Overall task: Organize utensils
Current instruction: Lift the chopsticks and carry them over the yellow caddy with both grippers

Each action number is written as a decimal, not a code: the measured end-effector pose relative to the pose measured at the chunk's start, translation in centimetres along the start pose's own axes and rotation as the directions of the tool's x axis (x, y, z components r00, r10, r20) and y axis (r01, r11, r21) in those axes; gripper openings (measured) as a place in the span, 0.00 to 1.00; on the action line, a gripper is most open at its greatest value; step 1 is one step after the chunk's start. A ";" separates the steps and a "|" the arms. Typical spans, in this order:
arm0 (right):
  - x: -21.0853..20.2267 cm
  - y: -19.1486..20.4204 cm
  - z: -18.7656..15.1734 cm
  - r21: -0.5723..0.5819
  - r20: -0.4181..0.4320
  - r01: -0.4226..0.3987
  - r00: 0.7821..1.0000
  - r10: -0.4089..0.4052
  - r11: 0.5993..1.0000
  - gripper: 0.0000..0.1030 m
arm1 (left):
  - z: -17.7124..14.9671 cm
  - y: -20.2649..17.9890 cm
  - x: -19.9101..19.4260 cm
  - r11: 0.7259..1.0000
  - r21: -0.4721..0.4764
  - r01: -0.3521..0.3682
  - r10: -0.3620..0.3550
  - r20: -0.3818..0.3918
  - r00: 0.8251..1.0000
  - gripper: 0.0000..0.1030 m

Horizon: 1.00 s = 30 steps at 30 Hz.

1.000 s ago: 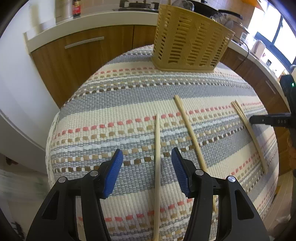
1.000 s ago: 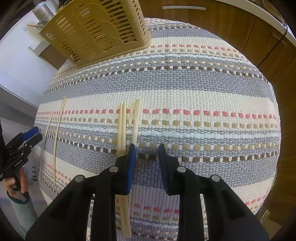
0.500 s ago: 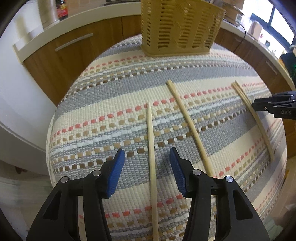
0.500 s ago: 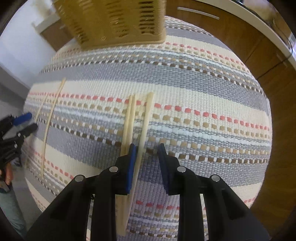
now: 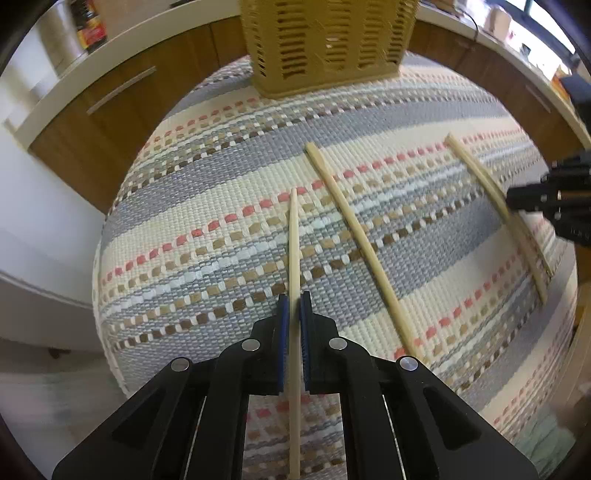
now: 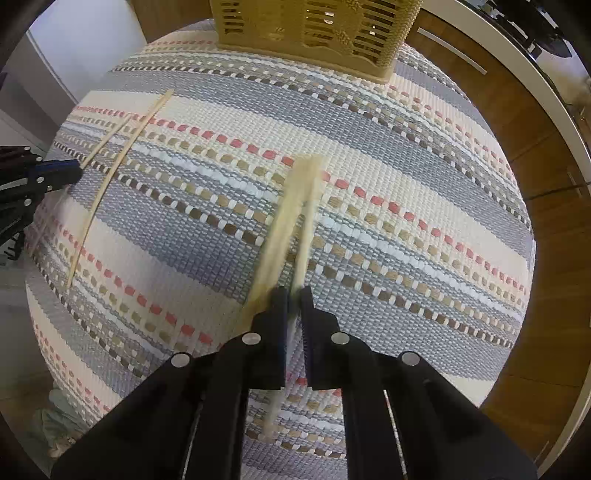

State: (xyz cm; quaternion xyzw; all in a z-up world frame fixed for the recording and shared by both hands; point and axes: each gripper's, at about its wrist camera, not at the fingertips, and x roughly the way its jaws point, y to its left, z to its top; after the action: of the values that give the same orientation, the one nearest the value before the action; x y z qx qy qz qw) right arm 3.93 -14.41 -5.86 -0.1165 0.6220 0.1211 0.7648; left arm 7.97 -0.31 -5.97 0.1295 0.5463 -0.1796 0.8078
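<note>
Several pale wooden chopsticks lie on a striped woven mat (image 5: 207, 206). My left gripper (image 5: 294, 304) is shut on one chopstick (image 5: 293, 243) that runs between its blue pads. A second chopstick (image 5: 354, 229) lies just to the right of it. My right gripper (image 6: 294, 295) is shut on the right one of a blurred pair of chopsticks (image 6: 308, 218); its neighbour (image 6: 280, 229) lies beside the left finger. A tan slotted utensil basket (image 5: 325, 40) stands at the mat's far edge, and shows in the right wrist view (image 6: 314, 29) too.
The right gripper (image 5: 546, 199) shows at the right edge of the left wrist view, over the chopstick pair (image 5: 491, 192). The left gripper (image 6: 40, 177) shows at the left of the right wrist view, by two chopsticks (image 6: 122, 147). Wooden cabinets (image 5: 110, 107) and a white countertop lie behind.
Both grippers have closed from open, each onto a chopstick. Both have moved forward, so the basket sits more centred and closer in each view.
</note>
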 end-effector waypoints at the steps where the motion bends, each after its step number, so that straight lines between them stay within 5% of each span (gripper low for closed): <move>1: -0.2 0.0 -0.1 0.001 0.006 -0.006 1.000 0.006 1.000 0.05 | 0.0 -0.1 -0.5 1.000 -0.011 0.010 -0.010 0.025 1.000 0.04; 9: -4.4 -0.5 -0.6 0.004 0.144 -0.048 0.988 0.047 0.999 0.04 | 1.0 0.9 -5.3 0.995 -0.046 0.084 -0.072 0.213 0.974 0.04; 15: -10.1 -2.4 0.4 -0.009 0.293 -0.089 0.952 0.088 0.996 0.04 | 3.0 0.6 -10.1 0.993 -0.035 0.112 -0.090 0.374 0.923 0.04; 30: -21.2 -10.4 6.6 0.064 0.656 -0.120 0.753 0.049 0.991 0.04 | 12.9 -0.1 -20.6 0.989 0.019 0.150 -0.120 0.704 0.700 0.04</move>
State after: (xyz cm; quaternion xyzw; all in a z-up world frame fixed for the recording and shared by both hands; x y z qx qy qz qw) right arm 9.33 -22.93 16.53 0.0005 0.3263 0.1565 0.9322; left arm 11.71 -2.55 17.97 -0.0047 0.2093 -0.2631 0.9418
